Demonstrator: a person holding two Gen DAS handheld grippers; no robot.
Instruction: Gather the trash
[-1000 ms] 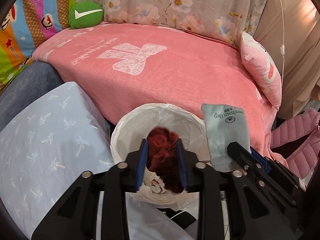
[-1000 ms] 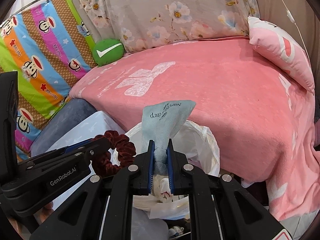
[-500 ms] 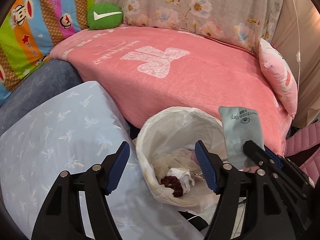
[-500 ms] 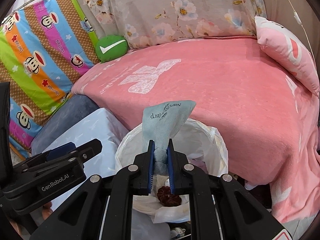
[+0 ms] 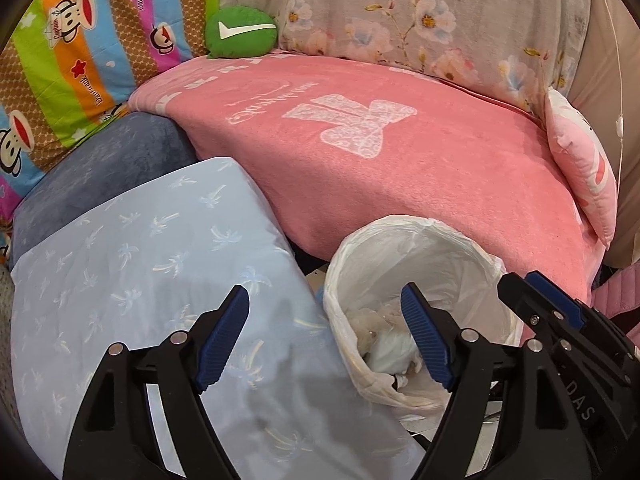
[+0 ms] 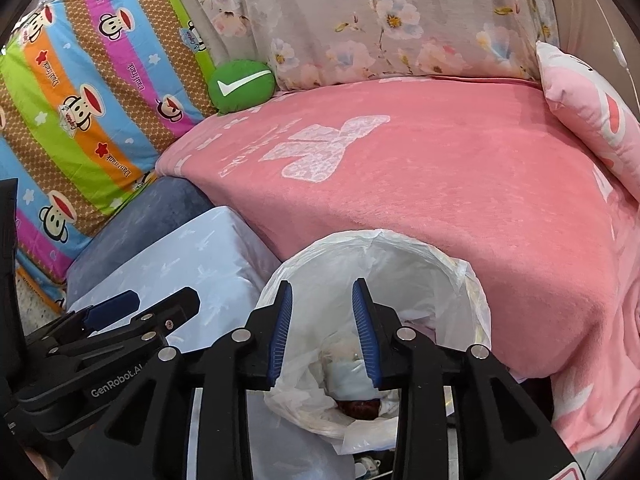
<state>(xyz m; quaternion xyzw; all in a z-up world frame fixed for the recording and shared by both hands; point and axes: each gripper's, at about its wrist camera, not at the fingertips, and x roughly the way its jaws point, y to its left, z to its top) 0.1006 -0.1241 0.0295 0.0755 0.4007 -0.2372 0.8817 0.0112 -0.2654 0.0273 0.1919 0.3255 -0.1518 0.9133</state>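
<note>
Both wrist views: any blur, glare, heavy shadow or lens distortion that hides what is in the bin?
Left wrist: sharp, evenly lit, no glare; fisheye bends the pink blanket edge, dark corners; the left gripper shadows the blue pillow; its finger covers part of the bin. Right wrist: equally sharp; the bin's bottom is dim, dark red item barely readable.

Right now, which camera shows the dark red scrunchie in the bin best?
The right wrist view: the scrunchie lies exposed at the bottom of the bin. In the left wrist view, a tong finger and tissue hide it.
</note>
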